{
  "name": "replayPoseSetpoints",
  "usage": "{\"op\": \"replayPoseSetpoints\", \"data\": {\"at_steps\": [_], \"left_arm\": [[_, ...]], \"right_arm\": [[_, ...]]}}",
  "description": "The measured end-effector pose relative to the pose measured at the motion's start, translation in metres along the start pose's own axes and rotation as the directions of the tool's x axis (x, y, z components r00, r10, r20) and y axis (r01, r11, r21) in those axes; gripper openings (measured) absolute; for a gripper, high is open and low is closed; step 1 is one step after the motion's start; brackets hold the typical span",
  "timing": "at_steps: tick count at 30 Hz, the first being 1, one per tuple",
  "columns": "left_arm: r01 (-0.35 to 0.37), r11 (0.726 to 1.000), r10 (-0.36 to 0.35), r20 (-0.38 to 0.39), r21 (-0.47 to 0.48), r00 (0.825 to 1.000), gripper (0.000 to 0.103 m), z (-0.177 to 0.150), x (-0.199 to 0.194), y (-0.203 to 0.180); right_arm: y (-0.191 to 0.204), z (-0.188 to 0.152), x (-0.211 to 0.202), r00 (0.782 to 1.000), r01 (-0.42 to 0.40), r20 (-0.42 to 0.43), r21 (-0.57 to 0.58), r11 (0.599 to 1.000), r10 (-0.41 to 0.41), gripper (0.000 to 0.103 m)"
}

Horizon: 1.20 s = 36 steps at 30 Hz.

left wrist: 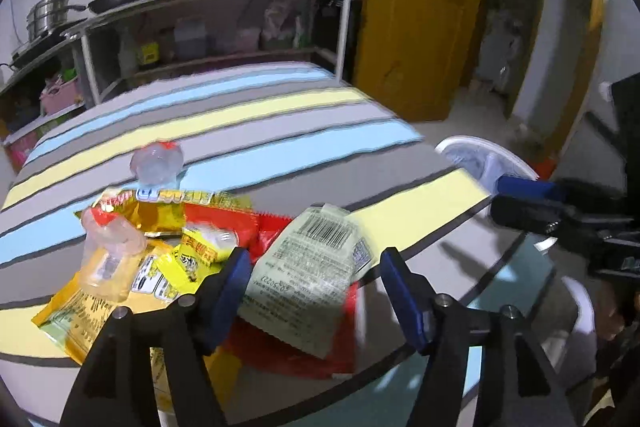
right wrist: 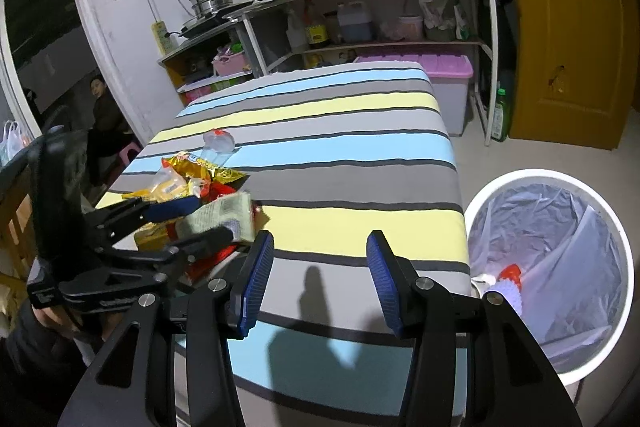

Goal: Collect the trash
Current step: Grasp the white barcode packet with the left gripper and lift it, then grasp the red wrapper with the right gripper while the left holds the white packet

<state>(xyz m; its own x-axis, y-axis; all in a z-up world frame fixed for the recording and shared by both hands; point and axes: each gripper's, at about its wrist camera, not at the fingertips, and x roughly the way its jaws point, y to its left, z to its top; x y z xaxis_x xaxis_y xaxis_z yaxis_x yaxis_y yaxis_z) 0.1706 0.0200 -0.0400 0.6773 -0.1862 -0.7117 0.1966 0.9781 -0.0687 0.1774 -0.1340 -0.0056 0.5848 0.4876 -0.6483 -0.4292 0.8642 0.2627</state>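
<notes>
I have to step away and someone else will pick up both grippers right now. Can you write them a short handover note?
Left gripper: open, fingers straddling the pale green barcode packet on the wrapper pile, not gripping.
Right gripper: open, empty, over the striped tablecloth near the table edge.
Trash on the table: red wrapper, yellow snack wrappers, two crumpled clear plastic bottles.
Bin: white, lined, on the floor right of the table, with a red-capped item inside.
Done: one item binned.
Left: grasp the packet, then bin the rest.
</notes>
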Motion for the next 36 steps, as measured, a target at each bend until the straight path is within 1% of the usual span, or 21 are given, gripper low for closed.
{"op": "replayPoseSetpoints", "data": {"at_steps": [2, 4, 5, 8, 10, 11, 13, 16, 20, 23, 30, 33, 36], "left_arm": [[-0.029, 1.0, 0.029, -0.024, -0.01, 0.999, 0.066, 0.0, 0.005, 0.002], [-0.053, 0.998, 0.052, -0.044, -0.025, 0.998, 0.056, -0.001, 0.008, 0.004], [-0.061, 0.998, 0.06, -0.04, -0.028, 0.997, 0.053, -0.001, 0.007, 0.005], [-0.049, 0.998, 0.048, -0.028, -0.036, 0.998, 0.047, -0.003, 0.003, 0.007], [-0.055, 0.998, 0.054, -0.014, -0.037, 0.998, 0.04, -0.005, -0.001, 0.007], [-0.059, 0.998, 0.059, -0.001, -0.038, 0.998, 0.039, -0.006, -0.004, 0.006], [-0.068, 0.997, 0.069, 0.02, -0.04, 0.997, 0.037, -0.008, -0.01, 0.005], [-0.065, 0.995, 0.068, 0.046, -0.07, 0.997, 0.036, -0.012, -0.019, 0.007], [-0.062, 0.991, 0.073, 0.088, -0.116, 0.993, 0.035, -0.015, -0.039, 0.017], [-0.075, 0.988, 0.091, 0.117, -0.138, 0.989, 0.035, -0.018, -0.053, 0.025], [-0.086, 0.979, 0.115, 0.149, -0.186, 0.982, 0.035, -0.027, -0.073, 0.046], [-0.085, 0.974, 0.119, 0.155, -0.209, 0.981, 0.035, -0.033, -0.078, 0.055], [-0.086, 0.97, 0.125, 0.163, -0.228, 0.979, 0.035, -0.037, -0.083, 0.064]], "right_arm": [[-0.002, 0.0, -0.001, 1.0, -0.004, 0.003, 0.003, 1.0, 0.004, 0.049], [-0.004, 0.0, -0.002, 1.0, -0.005, 0.006, 0.005, 1.0, 0.005, 0.049], [-0.004, 0.0, -0.003, 1.0, -0.004, 0.007, 0.006, 1.0, 0.004, 0.049], [-0.006, -0.002, -0.005, 1.0, -0.004, 0.009, 0.01, 1.0, 0.004, 0.049], [-0.007, -0.003, -0.006, 1.0, -0.004, 0.011, 0.01, 1.0, 0.004, 0.049], [-0.006, -0.003, -0.007, 1.0, -0.005, 0.012, 0.01, 1.0, 0.004, 0.049], [-0.005, -0.002, -0.008, 1.0, -0.007, 0.013, 0.008, 1.0, 0.007, 0.049], [-0.002, -0.003, -0.008, 1.0, -0.01, 0.011, 0.0, 1.0, 0.01, 0.049], [0.005, -0.003, -0.005, 1.0, -0.024, 0.002, -0.012, 1.0, 0.024, 0.049], [0.014, -0.003, 0.001, 0.999, -0.041, -0.011, -0.026, 0.999, 0.041, 0.049], [0.041, 0.002, 0.031, 0.995, -0.083, -0.067, -0.081, 0.993, 0.078, 0.049], [0.05, 0.005, 0.048, 0.992, -0.083, -0.1, -0.086, 0.993, 0.074, 0.049], [0.056, 0.008, 0.06, 0.991, -0.066, -0.123, -0.062, 0.996, 0.058, 0.049]]}}
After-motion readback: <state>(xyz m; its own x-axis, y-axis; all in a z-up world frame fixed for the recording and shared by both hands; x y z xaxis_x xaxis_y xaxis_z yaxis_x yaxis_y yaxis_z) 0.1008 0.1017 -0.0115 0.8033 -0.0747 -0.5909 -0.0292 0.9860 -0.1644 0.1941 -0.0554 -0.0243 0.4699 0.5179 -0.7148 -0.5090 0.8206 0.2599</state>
